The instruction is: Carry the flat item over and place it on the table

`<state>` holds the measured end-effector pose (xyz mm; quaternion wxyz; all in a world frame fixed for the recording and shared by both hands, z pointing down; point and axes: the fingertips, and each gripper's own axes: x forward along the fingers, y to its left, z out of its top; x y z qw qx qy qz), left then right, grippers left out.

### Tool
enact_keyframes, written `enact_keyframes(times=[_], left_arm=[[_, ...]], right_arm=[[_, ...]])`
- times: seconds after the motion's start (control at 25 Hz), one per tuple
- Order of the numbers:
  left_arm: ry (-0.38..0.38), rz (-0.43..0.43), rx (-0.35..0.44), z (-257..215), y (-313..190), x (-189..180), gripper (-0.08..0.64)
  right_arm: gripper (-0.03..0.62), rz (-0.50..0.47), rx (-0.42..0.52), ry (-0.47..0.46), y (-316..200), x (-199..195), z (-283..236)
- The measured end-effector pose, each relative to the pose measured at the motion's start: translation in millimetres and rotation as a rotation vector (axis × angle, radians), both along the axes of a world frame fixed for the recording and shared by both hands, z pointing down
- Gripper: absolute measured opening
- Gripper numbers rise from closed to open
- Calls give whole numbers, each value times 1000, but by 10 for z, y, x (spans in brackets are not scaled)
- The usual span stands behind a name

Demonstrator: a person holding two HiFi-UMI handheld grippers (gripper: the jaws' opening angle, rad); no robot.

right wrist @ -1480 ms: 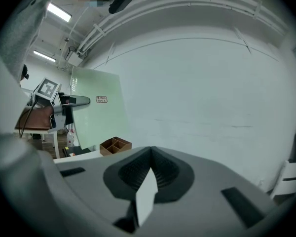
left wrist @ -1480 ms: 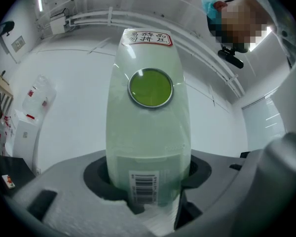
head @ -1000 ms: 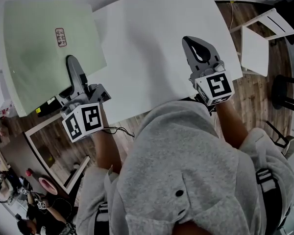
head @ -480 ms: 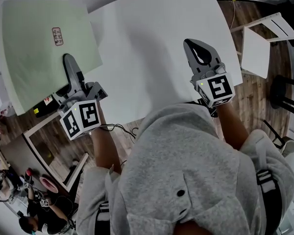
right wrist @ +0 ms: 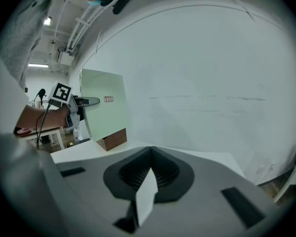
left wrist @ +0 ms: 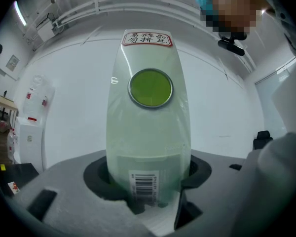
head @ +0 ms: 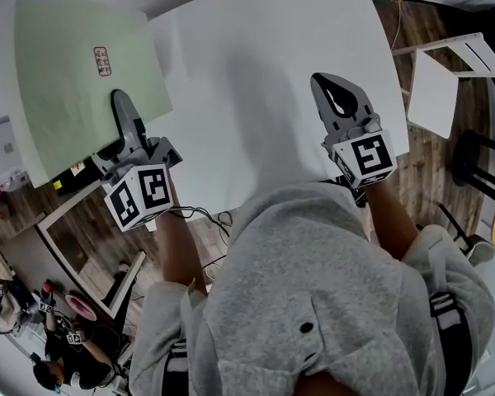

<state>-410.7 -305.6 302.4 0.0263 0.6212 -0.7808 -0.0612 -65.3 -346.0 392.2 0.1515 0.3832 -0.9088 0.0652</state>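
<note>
Head view: white table (head: pixel 264 73), wood floor (head: pixel 433 159); left gripper (head: pixel 120 104) pinches sheet (head: pixel 74 89), right gripper (head: pixel 324 84) closed.

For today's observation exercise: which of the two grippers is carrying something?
The left gripper: its jaws clamp the edge of the pale green flat item, whereas the right gripper has its jaws shut on nothing.

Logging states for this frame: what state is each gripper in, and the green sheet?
Left gripper: shut on the green sheet's near edge.
Right gripper: fingers together, nothing between them, over the table.
Green sheet: held up at the table's left end, not yet laid flat.
</note>
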Motion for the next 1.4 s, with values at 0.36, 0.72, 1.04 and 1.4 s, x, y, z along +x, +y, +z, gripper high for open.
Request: enact_keyframes(times=[0.36, 0.72, 1.04, 1.4], left_arm=[[-16, -4, -68, 406, -215, 9, 275], [-47, -9, -127, 737, -439, 68, 275], [-76, -23, -162, 953, -508, 41, 275], [-119, -20, -149, 1049, -581, 71, 276]], right_arm=[[28, -16, -38, 20, -66, 0, 173], [26, -18, -68, 27, -145, 95, 299], [26, -40, -70, 33, -113, 19, 319], [26, -43, -79, 30, -117, -19, 329]])
